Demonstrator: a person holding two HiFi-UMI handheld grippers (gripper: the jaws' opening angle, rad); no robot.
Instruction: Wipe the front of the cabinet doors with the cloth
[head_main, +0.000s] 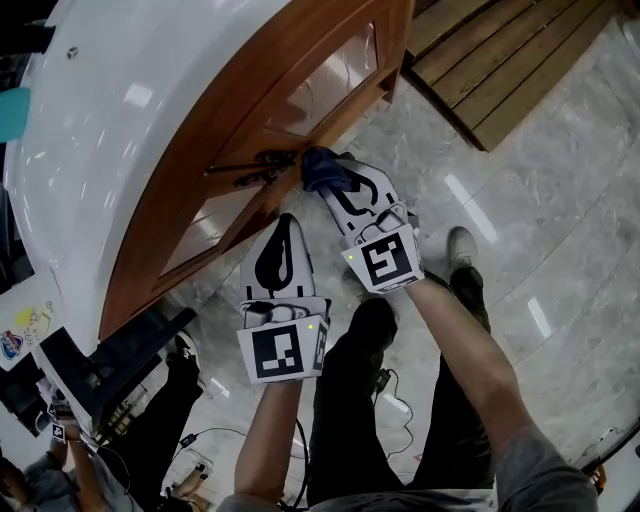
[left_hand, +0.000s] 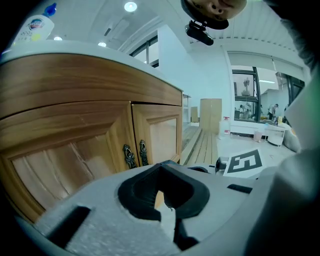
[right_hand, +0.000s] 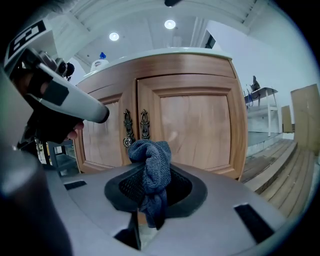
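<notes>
glossy grey marble floor (head_main: 560, 200) lay under you, and the curved wooden cabinet doors (right_hand: 195, 125) stood ahead, with framed panels and ornate dark metal handles (right_hand: 135, 125) where they met. your right gripper (right_hand: 150, 202) had its jaws clamped on the dark blue, nubbly cloth (right_hand: 152, 167), bunched close by the handles. your left gripper (left_hand: 164, 200) hung beside it, clear of the doors, jaws drawn together on nothing.
</notes>
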